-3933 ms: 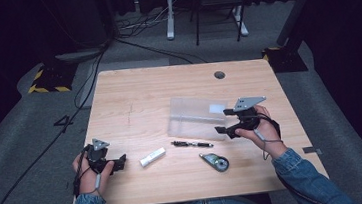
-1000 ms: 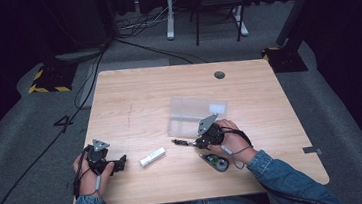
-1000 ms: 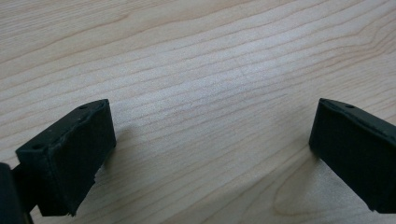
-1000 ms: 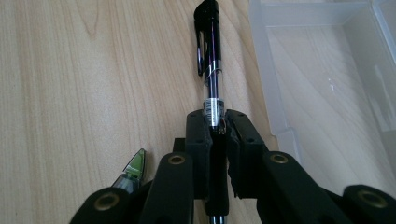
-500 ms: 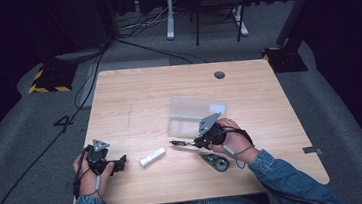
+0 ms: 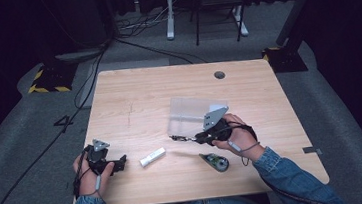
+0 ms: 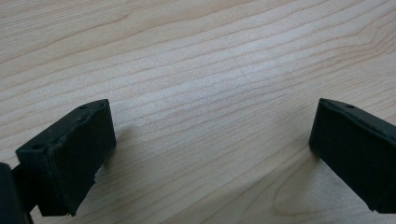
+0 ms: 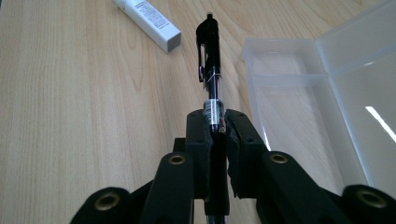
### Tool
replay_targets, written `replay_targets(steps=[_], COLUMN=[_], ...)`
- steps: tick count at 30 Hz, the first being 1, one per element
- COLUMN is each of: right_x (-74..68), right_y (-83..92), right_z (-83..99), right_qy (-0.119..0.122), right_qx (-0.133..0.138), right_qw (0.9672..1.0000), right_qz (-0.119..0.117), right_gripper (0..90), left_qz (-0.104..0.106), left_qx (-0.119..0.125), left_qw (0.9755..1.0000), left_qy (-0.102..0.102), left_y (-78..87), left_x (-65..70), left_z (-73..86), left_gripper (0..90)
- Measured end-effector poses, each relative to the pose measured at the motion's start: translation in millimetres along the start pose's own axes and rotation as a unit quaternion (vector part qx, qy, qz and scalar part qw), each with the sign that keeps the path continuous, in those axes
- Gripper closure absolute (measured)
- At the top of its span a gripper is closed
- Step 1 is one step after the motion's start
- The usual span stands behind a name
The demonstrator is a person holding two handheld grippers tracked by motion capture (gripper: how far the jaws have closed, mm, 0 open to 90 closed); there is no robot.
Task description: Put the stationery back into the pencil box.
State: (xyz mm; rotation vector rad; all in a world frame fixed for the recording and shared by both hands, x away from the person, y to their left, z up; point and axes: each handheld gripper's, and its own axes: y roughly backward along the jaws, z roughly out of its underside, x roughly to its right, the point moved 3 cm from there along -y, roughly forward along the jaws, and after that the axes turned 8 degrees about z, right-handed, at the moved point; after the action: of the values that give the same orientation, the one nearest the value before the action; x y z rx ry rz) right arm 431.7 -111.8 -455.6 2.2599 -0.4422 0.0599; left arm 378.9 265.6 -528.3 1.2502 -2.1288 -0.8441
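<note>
Left gripper (image 6: 123,163): nearest the person's side, at the table's near left corner, held in the left hand (image 6: 91,170). In the left gripper view its two black jaws stand wide apart, with nothing but bare wood between them; the gripper sits low over the tabletop.

Tape measure (image 6: 216,162): a small dark, rounded object lying flat near the front edge, just beside the right forearm, apart from the other items.

White tube (image 6: 152,157): a short white stick-shaped item lying on the wood between the two grippers, nearer the left one but not touching it. In the right gripper view (image 8: 148,22) it lies at an angle to the left of the pen's far end, clear of it.

Right gripper (image 6: 196,139): held in the right hand (image 6: 237,136), pointing toward the table's left side. Its jaws are clamped tight on the pen, as the right gripper view shows, with the barrel pinched between the pads.

Pen (image 8: 208,60): black, with a clip and a silver band, sticking straight out beyond the jaws. In the high view (image 6: 181,138) it sits roughly level above the wood, just at the near edge of the clear box.

Clear box (image 6: 192,113): a transparent plastic case with its lid laid open, in the middle of the table beyond the right gripper. In the right gripper view (image 8: 299,74) it lies to the right of the pen, close beside it.

Table (image 6: 138,96): light wood, with a small round hole (image 6: 219,74) near the far edge.
</note>
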Motion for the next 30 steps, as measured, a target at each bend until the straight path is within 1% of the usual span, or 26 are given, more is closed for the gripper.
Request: replay_targets(steps=[5, 9, 12, 13, 14, 15, 18, 19, 22, 23, 24, 30], right_x=[6.3, 11.9, 16.1, 20.7, 20.7, 25.5, 31.4, 31.4, 38.8, 38.8, 42.0, 50.7], right_y=[7.0, 11.6, 13.9, 16.4, 16.4, 18.4, 19.8, 19.8, 20.4, 20.4, 19.9, 16.6], right_z=[0.4, 1.4, 2.6, 4.1, 4.1, 5.5, 6.9, 6.9, 9.1, 9.1, 10.4, 15.3], right_qy=[-0.006, -0.017, -0.021, -0.024, -0.024, -0.026, -0.031, -0.031, -0.033, -0.033, -0.038, -0.041], right_qx=[0.007, 0.012, 0.015, 0.015, 0.015, 0.016, 0.016, 0.016, 0.014, 0.014, 0.013, 0.005], right_qw=[1.0000, 0.9997, 0.9996, 0.9994, 0.9994, 0.9993, 0.9991, 0.9991, 0.9988, 0.9988, 0.9987, 0.9984], right_qz=[0.004, 0.010, 0.013, 0.017, 0.017, 0.020, 0.026, 0.026, 0.031, 0.031, 0.032, 0.038], right_gripper=[80.3, 80.3, 80.3, 80.3, 80.3, 80.3, 80.3, 80.3, 80.3, 80.3, 80.3, 80.3], left_qz=[0.000, 0.001, 0.000, 0.000, 0.000, 0.000, 0.000, 0.000, 0.000, 0.000, 0.000, 0.000], left_qx=[0.000, 0.000, 0.000, 0.000, 0.000, 0.001, 0.000, 0.000, 0.001, 0.001, 0.000, 0.001], left_qw=[1.0000, 1.0000, 1.0000, 1.0000, 1.0000, 1.0000, 1.0000, 1.0000, 1.0000, 1.0000, 1.0000, 1.0000], left_qy=[0.000, 0.000, 0.000, 0.000, 0.000, 0.001, 0.001, 0.001, 0.002, 0.002, 0.001, 0.002], left_y=[0.0, -0.1, 0.0, 0.0, 0.0, -0.1, 0.0, 0.0, -0.1, -0.1, 0.0, -0.1], left_x=[0.0, 0.0, 0.0, -0.1, -0.1, 0.1, 0.0, 0.0, 0.1, 0.1, 0.0, 0.1], left_z=[0.0, 0.0, 0.0, 0.0, 0.0, 0.0, 0.0, 0.0, 0.0, 0.0, 0.0, 0.0], left_gripper=[0.7, 0.7, 0.7, 0.6, 0.6, 0.6, 0.6, 0.6, 0.6, 0.6, 0.6, 0.6])
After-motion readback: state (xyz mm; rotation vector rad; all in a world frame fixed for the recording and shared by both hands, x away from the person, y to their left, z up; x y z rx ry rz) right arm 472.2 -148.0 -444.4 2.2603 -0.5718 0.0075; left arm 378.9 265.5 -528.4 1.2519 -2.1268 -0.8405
